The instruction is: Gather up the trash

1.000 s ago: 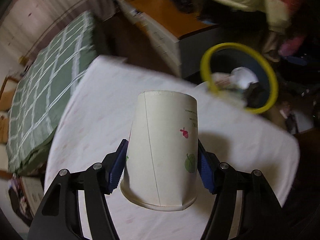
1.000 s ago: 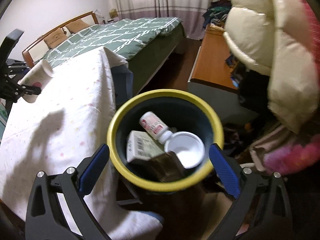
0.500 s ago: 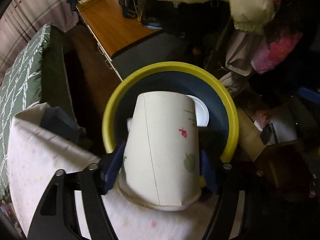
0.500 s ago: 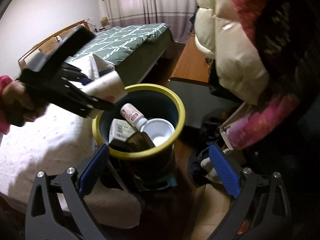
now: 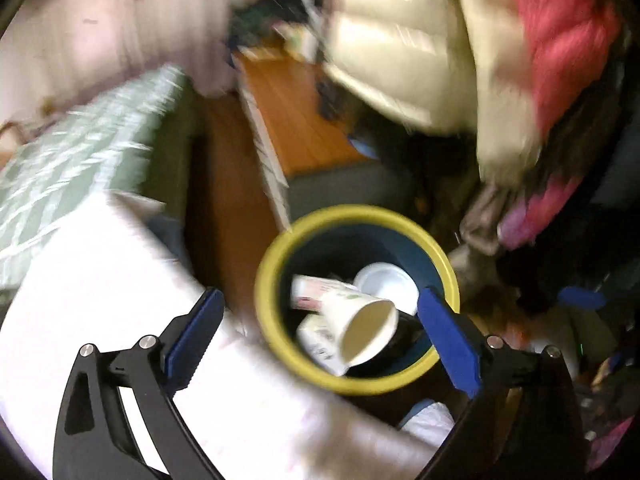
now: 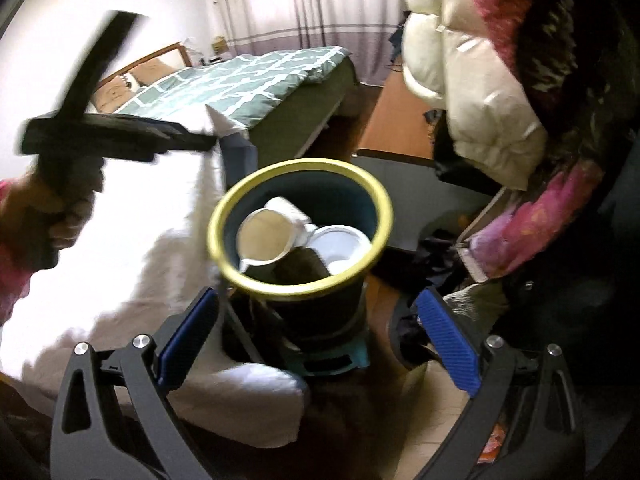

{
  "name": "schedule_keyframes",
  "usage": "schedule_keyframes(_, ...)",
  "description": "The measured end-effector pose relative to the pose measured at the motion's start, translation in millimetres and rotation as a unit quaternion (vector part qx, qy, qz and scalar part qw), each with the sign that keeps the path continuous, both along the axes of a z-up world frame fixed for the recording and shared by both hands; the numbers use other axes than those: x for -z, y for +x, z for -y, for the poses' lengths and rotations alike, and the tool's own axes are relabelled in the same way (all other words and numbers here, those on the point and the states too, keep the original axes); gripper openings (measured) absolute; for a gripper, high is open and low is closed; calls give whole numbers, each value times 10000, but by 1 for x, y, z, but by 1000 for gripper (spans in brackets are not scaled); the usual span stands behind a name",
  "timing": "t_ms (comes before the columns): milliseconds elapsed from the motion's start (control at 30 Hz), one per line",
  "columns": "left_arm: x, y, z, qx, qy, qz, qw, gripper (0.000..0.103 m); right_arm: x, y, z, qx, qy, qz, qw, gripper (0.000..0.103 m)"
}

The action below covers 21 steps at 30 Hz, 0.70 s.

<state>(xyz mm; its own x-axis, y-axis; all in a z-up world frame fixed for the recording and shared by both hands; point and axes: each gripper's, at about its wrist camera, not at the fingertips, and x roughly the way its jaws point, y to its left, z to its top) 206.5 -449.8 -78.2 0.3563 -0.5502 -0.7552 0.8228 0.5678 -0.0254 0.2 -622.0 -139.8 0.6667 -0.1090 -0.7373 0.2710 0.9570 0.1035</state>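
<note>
A white paper cup (image 5: 360, 328) lies on its side inside the yellow-rimmed dark blue bin (image 5: 360, 212), mouth toward me, free of any grip. It rests on a white bottle (image 5: 312, 292), a box (image 5: 320, 340) and a white lid (image 5: 384, 280). My left gripper (image 5: 320, 300) hovers over the bin's near side, jaws opening wide with nothing between its pads. In the right wrist view the cup (image 6: 264, 240) sits in the bin (image 6: 304, 164). My right gripper (image 6: 316, 296) stands open and empty short of the bin. The left gripper (image 6: 100, 136) shows there blurred, held by a hand (image 6: 60, 200).
A table with a white cloth (image 5: 100, 280) borders the bin's left side. Behind it stand a bed with a green checked cover (image 6: 248, 80) and a wooden desk (image 5: 296, 120). Puffy coats (image 5: 420, 60) hang to the right. The bin stands on a blue stool (image 6: 336, 360).
The left gripper carried the paper cup from over the table to above the bin, then opened; the cup now lies in the bin. The right gripper drew back from the bin.
</note>
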Motion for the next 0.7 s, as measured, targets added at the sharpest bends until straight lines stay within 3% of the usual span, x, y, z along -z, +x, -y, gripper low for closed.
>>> schedule_keyframes(100, -34, -24, -74, -604, -513, 455, 9958, 98, -5, -1, -22, -220, -17, 118, 9997, 95)
schedule_keyframes(200, -57, -62, -155, -1373, -898, 990, 9815, 98, -15, -7, -45, -349, -31, 323, 9989, 95)
schedule_keyframes(300, -66, -91, -220, -2069, -1140, 1224, 9640, 98, -26, -12, -63, -401, -67, 500, 9979, 95)
schedule_keyframes(433, -56, -123, -285, -2913, -1060, 1321, 9415, 98, -43, -22, -94, -385, -411, 767, 9955, 96)
schedule_keyframes(700, -36, -171, -349, -3609, -997, 1227, 9191, 98, -63, -48, -128, -312, -716, 1174, 9900, 96)
